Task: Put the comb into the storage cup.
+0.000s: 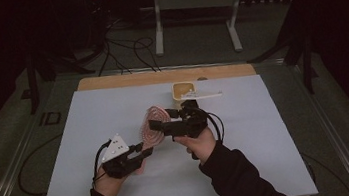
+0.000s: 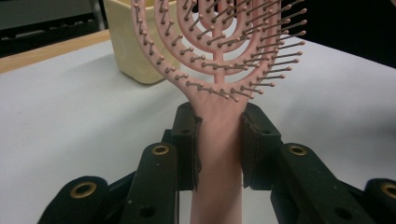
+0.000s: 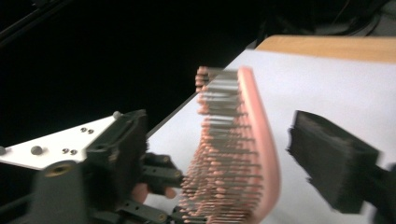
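Observation:
A pink vented hairbrush (image 1: pixel 153 112) is held above the table, its bristled head tilted up and away. My left gripper (image 1: pixel 145 152) is shut on the handle; in the left gripper view its jaws (image 2: pixel 219 126) clamp the handle just below the brush (image 2: pixel 215 100) head. My right gripper (image 1: pixel 161 120) is open. In the right gripper view its two jaws (image 3: pixel 219 135) stand on either side of the brush (image 3: pixel 262 140) head, with gaps on both sides.
A cream cup (image 1: pixel 180 91) stands at the back of the white mat (image 1: pixel 90 128), just behind the brush; it also shows as the cup (image 2: pixel 126 42) in the left gripper view. A wooden table edge (image 1: pixel 110 81) runs behind the mat. Cables lie on the floor beyond.

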Motion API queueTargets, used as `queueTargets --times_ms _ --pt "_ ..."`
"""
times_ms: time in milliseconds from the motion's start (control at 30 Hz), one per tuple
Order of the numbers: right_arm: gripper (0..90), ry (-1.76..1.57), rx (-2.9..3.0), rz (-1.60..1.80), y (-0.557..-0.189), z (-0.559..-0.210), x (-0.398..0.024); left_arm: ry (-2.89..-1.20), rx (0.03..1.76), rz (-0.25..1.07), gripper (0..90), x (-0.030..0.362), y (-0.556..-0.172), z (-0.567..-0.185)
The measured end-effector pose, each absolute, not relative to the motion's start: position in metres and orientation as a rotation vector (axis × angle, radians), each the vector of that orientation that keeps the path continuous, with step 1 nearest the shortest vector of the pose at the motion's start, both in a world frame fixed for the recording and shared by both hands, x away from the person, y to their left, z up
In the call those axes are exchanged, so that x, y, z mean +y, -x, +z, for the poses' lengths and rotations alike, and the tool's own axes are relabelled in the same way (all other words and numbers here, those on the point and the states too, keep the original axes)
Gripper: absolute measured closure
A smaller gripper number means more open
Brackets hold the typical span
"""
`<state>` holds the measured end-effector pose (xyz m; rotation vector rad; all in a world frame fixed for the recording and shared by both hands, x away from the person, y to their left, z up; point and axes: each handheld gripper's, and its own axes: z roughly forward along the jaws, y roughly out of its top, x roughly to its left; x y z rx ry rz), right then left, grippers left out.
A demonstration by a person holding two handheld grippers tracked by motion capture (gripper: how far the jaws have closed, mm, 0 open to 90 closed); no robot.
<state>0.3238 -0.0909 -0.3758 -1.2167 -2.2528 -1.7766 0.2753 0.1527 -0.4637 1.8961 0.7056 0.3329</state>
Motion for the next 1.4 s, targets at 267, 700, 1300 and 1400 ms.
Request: queueTargets --times_ms 267,700,1300,1400 --pt "37.9 1.241 -2.247 -1.705 -0.325 -0.386 -0.083 -1.891 0.702 0.332 71.3 0.152 -0.275 -0.464" --pt "61.8 1.242 -2.231 -1.679 -0.329 -0.392 -0.084 -1.892 0.706 0.32 71.3 0.151 -0.276 -0.465" --pt "64.3 1.194 -2.329 -1.784 -0.322 -0.386 -0.084 -1.891 0.747 0.186 53.5 0.146 -0.28 -0.468" --pt "64.3 1.175 -2.349 -1.807 -0.322 -0.383 -0.086 -1.896 0.763 0.177 45.6 0.146 -0.281 -0.468"
